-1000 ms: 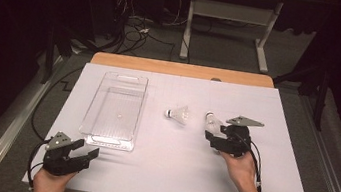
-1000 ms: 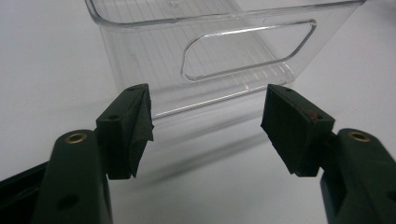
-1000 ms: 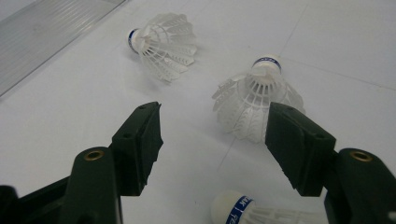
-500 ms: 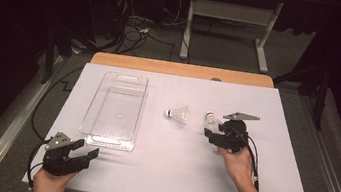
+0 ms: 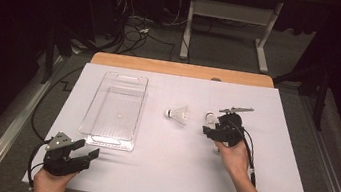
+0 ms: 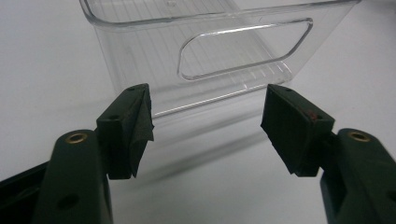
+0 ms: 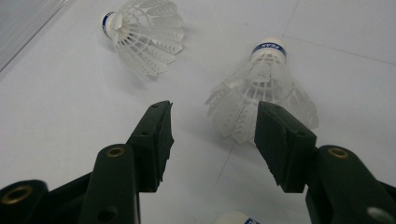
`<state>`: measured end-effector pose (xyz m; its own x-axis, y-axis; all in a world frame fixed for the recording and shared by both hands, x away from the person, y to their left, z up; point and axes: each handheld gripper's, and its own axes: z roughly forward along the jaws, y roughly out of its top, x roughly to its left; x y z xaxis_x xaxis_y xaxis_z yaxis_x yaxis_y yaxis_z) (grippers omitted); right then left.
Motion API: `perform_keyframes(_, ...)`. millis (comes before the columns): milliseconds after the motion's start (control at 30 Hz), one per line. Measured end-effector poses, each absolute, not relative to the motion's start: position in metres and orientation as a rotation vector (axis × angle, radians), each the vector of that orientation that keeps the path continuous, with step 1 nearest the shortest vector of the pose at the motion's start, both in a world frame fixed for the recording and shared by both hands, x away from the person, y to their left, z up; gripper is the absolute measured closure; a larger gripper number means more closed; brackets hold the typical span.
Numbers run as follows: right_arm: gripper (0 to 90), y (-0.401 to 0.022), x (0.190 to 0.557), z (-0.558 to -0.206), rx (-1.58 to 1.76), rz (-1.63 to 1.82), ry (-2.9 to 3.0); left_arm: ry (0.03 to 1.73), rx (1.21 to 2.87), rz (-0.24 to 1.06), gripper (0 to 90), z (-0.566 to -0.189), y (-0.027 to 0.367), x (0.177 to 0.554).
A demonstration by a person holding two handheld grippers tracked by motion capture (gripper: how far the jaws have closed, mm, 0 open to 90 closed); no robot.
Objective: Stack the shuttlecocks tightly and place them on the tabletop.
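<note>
Between the black fingers [image 7: 156,140] of the right gripper [image 7: 212,140], the feathered skirt of a white shuttlecock [image 7: 264,88] lies on the white table [image 5: 157,175], its blue-banded cork pointing away from the fingertips. The skirt sits nearer the right-hand finger, whose tip overlaps its edge in the right gripper view; whether that pad touches the feathers cannot be told. A clear gap separates the skirt from the left-hand finger. The jaws have just been closing with the shuttlecock partly between them, but they stand apart and have not clamped it.

Beyond the left-hand fingertip and off to that side, a second shuttlecock [image 7: 142,32] lies on its side, well clear of both fingers. At the bottom edge of that view, below the fingers, the white, blue-banded top of a third shuttlecock [image 7: 236,218] peeks in.

From the high view, the right gripper [image 5: 211,129] points left across the table, a shuttlecock's cork [image 5: 211,117] just off its tips and the second shuttlecock [image 5: 179,114] a little farther left.

Near the table's front left corner, the left gripper [image 6: 205,126] rests with its fingers [image 6: 294,126] spread wide and nothing between them. A clear plastic bin [image 6: 210,51] stands just ahead of those fingertips, its handle cut-out facing them, apart from both pads.
</note>
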<state>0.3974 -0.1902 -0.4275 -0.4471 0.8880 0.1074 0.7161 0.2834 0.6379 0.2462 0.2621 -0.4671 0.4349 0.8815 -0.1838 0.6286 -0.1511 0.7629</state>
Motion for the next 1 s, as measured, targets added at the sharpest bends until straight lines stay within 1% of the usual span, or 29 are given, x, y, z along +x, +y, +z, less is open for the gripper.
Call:
perform_keyframes(800,56.3,-0.181,0.417,-0.432,1.553,0.869,2.276,1.277,1.875,0.387,34.3,-0.467,0.262,0.246)
perform_keyframes(1000,60.1,-0.181,0.421,-0.433,1.575,0.872,2.269,1.277,1.874,0.387,34.2,-0.467,0.262,0.246)
